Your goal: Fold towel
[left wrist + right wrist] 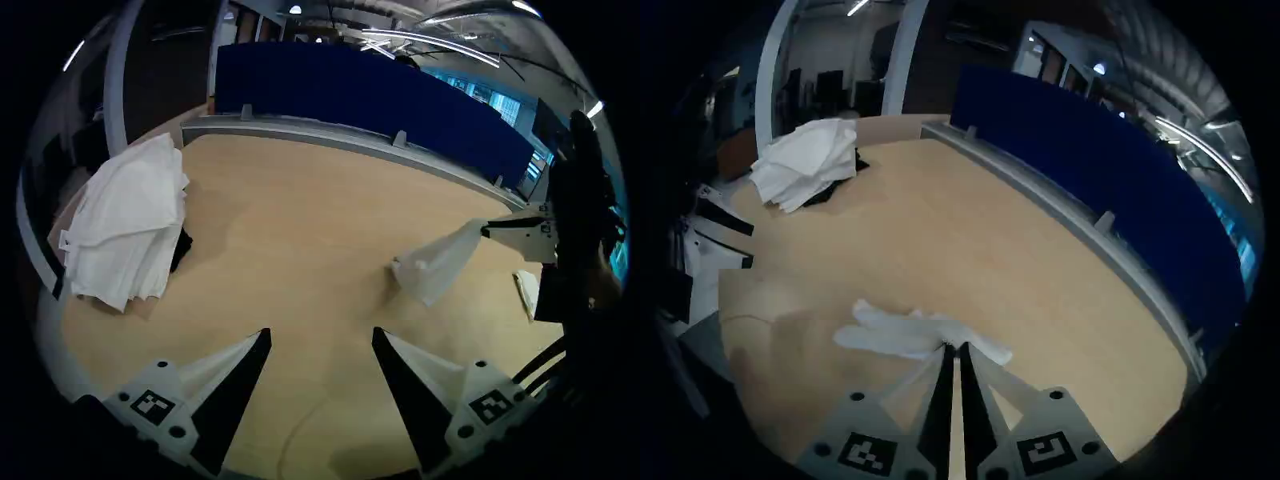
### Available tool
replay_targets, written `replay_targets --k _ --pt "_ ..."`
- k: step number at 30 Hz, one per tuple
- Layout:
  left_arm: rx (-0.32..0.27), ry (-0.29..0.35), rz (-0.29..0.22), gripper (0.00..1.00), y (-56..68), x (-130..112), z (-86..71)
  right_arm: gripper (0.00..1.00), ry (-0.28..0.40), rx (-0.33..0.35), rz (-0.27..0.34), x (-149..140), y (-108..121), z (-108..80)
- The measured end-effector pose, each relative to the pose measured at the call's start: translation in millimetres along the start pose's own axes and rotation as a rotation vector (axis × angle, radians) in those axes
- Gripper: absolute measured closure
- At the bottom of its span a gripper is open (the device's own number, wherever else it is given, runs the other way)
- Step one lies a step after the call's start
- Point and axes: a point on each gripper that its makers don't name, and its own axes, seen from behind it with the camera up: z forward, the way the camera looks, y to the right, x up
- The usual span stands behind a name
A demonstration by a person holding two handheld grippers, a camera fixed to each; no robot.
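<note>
In the left gripper view my left tongs [321,334] stand wide open at the bottom of the frame, nothing between the fingers, above bare wood of the counter [304,216]. In the right gripper view my right tongs [954,349] are closed at the bottom centre, both fingers pinching one edge of the towel [908,331]. The towel is white and crumpled, lying just ahead of the fingertips and spreading to the left of them on the counter. From the left gripper view I see that same towel at the middle right, one end raised in the right tongs, the other end sagging to the counter. A pile of white cloths [128,220] sits at the far left of that frame, well apart from the towel. A blue partition [360,96] runs along the counter's far edge at the top.
</note>
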Motion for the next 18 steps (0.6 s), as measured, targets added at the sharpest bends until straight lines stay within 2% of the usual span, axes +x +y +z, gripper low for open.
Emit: replay_targets --k 5,8,18 --pt "-0.017 0.006 0.013 0.06 7.6 3 -1.2 0.95 0.041 -0.032 0.01 21 17 -21.9" --pt "-0.027 0.005 0.021 0.06 12.1 4 -1.7 0.95 0.05 -0.051 0.029 22 30 -31.7" --pt "-0.048 0.012 0.046 0.06 24.5 10 -0.6 0.95 0.043 -0.116 0.094 -1 81 -61.4"
